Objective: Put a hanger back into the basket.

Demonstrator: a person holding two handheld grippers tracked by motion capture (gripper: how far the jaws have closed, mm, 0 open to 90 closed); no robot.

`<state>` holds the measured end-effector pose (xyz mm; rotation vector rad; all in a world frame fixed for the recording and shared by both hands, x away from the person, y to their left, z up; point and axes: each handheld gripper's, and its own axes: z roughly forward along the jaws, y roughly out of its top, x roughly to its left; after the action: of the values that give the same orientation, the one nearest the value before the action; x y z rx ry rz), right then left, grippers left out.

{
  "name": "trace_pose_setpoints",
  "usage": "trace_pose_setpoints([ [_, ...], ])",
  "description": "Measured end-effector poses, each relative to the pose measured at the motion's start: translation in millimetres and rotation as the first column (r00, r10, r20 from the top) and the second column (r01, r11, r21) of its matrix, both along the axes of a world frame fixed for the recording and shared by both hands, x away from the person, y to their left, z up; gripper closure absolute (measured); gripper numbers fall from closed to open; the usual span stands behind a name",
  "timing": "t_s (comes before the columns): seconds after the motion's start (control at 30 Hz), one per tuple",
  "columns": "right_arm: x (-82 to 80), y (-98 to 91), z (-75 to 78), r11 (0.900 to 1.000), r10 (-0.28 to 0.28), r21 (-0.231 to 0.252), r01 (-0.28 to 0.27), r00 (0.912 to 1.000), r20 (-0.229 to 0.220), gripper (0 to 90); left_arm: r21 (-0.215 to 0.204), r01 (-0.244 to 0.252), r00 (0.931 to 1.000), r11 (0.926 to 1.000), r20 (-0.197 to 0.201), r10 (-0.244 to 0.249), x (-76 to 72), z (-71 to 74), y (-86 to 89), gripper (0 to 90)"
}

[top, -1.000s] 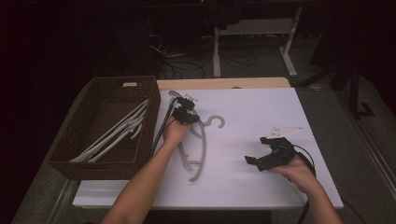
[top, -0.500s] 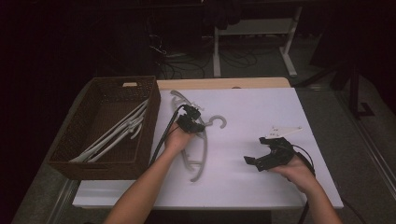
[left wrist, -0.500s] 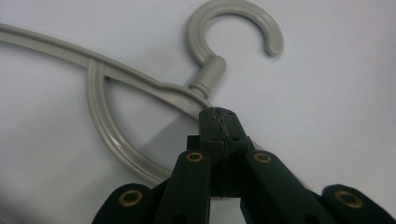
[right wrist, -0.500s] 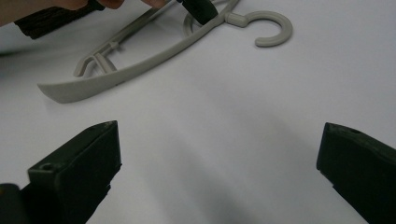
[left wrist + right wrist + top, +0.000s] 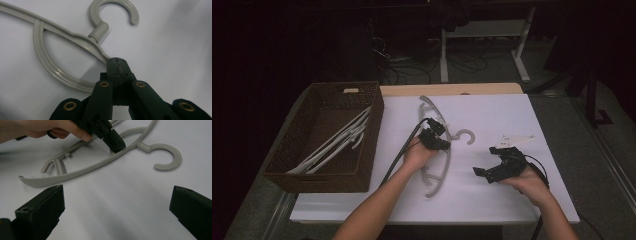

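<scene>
A grey plastic coat hanger (image 5: 438, 145) lies mid-table on the white tabletop (image 5: 492, 200), the left gripper (image 5: 117, 65) clamped on its shoulder bar just beside the hook neck. Light, stiff and likely slick, it looks best pinched there, near its balance point. The right gripper (image 5: 498, 165) rests to the right, jaws wide apart. A wicker basket (image 5: 373, 130) of hangers sits left; the room beyond is dark.
</scene>
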<state>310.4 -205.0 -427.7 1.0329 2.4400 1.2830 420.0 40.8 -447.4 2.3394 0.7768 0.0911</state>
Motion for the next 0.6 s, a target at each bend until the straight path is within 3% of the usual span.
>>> trace_pose_setpoints([
  [0.13,-0.6,-0.9,0.7,1.0000,-0.003,0.002,0.003,1.0000,0.000,0.0,-0.028,0.010,0.9999,0.9995,-0.013,-0.011,-7.2,9.2,2.6,90.0],
  [0.3,-0.2,-2.5,0.4,0.9999,-0.011,0.004,0.011,0.9999,-0.002,0.0,-0.033,0.068,0.9977,0.9971,0.002,-0.068,-36.1,25.3,9.6,90.0],
  [0.47,0.0,-2.8,0.1,0.9999,-0.014,-0.002,0.014,0.9999,0.000,0.0,-0.053,0.122,0.9919,0.9911,-0.028,-0.124,-63.6,20.4,8.5,90.0],
  [0.6,0.4,-3.2,-0.1,0.9998,-0.017,-0.003,0.017,0.9999,-0.003,0.0,-0.015,0.148,0.9882,0.9889,-0.039,-0.148,-79.6,8.2,4.5,90.0],
])
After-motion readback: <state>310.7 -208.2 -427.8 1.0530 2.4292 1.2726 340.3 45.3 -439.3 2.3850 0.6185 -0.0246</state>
